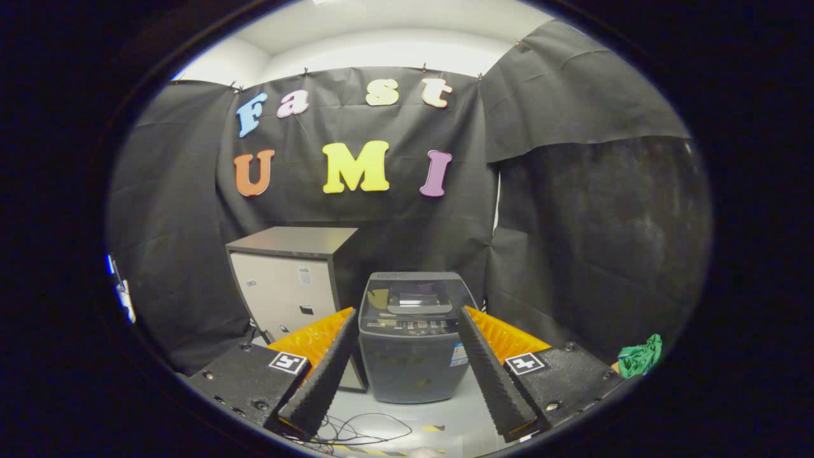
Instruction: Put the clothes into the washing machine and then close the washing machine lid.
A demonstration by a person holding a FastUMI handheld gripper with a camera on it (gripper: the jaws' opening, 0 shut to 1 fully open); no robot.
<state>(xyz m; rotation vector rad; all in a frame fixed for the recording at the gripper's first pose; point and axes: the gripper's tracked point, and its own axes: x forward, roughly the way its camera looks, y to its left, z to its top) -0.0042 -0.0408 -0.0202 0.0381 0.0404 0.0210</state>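
The dark grey top-loading washing machine [413,343] stands on the pale floor [445,416] ahead of the gripper [407,366], seen in the gap between its two fingers. Its dark, glossy lid [416,294] lies flat over the tub, down as the task would leave it, with the control panel [410,327] just below its front edge. What is in the drum cannot be seen through the lid.

The fingers are spread wide apart and carry nothing; the machine's body shows clear between them.

A crumpled bright green cloth [641,356] lies well off to the right, beyond the right finger and apart from the machine, on something tan of which little shows. If this is the clothing meant, it is outside the washer now. A grey cabinet with a dark top [289,280] stands just left of the machine, and thin black cables [356,432] trail on the floor in front.

With the lid down and the green cloth outside, I judge the loading is not done for that piece: picking it up would call for swinging the fingers far right and closing them on the bunched fabric, and the lid would have to be lifted before anything goes in. Loose cloth may slip or drape, so a grip on a thick fold seems wise
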